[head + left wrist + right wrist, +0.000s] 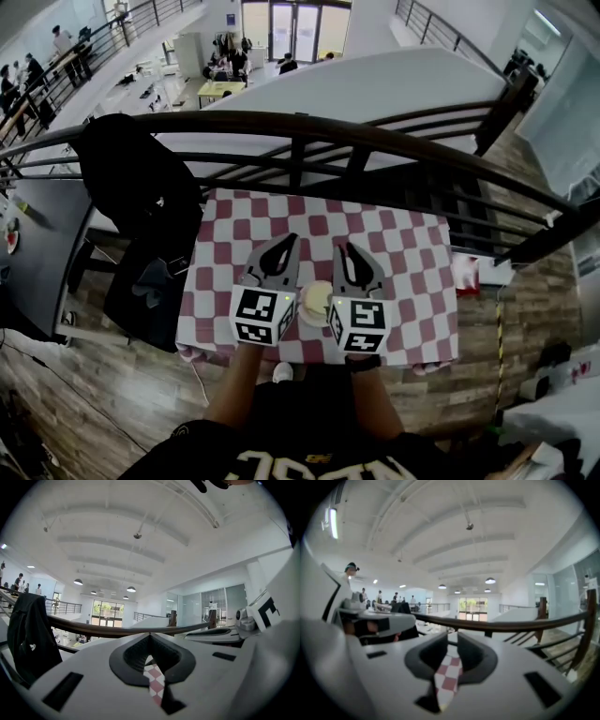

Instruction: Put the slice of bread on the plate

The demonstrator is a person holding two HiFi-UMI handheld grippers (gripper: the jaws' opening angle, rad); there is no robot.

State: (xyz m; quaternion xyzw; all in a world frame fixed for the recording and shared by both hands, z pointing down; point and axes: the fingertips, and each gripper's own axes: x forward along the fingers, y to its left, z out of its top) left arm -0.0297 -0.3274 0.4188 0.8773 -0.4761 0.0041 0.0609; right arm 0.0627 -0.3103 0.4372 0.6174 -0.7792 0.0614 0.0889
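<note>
Red-and-white checked desk (412, 253) carries the plate (316, 302). Left gripper (289, 243), jaws together, hangs just left of this plate; right gripper (340, 247), jaws almost together and empty, just right of it.

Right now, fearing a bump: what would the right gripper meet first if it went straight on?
Most likely the dark handrail; nothing nearer shows, though depth is unclear.

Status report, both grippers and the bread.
Left gripper shut, empty. Right gripper barely ajar, empty. Both above checkered table. Plate below between them, bread unclear.
</note>
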